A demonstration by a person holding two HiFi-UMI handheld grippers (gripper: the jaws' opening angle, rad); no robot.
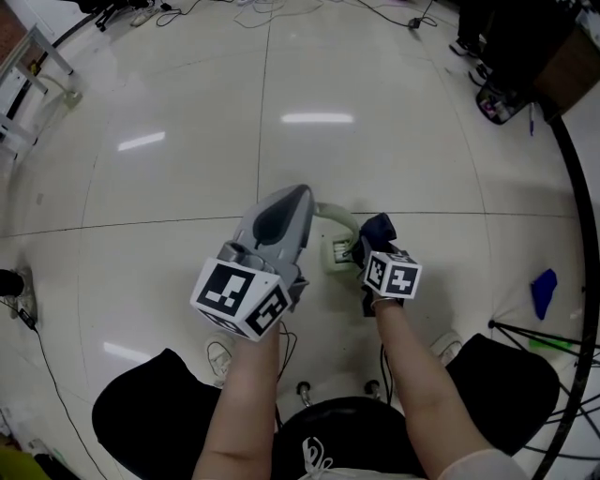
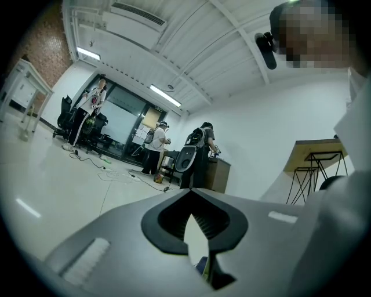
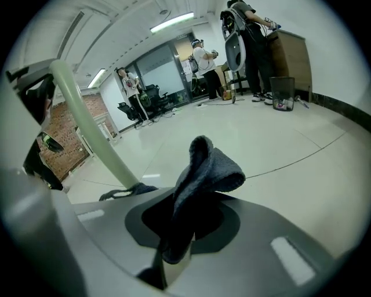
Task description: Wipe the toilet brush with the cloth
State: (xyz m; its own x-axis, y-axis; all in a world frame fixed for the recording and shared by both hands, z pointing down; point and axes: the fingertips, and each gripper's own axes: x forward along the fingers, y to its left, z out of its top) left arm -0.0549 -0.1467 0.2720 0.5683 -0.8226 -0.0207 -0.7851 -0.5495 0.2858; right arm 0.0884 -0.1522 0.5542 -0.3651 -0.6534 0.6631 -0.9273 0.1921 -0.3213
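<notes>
The toilet brush has a pale green curved handle (image 1: 339, 217) that arches between my two grippers; its whitish lower part (image 1: 337, 255) hangs below, over the floor. My left gripper (image 1: 305, 199) is shut on the handle's left end; a pale sliver shows between its jaws (image 2: 194, 232). In the right gripper view the handle (image 3: 87, 122) runs down from upper left. My right gripper (image 1: 375, 242) is shut on a dark blue-grey cloth (image 1: 378, 228), which sticks up folded from the jaws (image 3: 185, 226). The cloth (image 3: 208, 168) is just right of the handle; I cannot tell if they touch.
Glossy pale tiled floor lies all around. A small blue item (image 1: 544, 291) and black stand legs (image 1: 525, 333) are at the right, cables (image 1: 281, 11) at the far edge. People (image 2: 156, 142) stand far off by desks. A bin (image 3: 282, 93) stands against the wall.
</notes>
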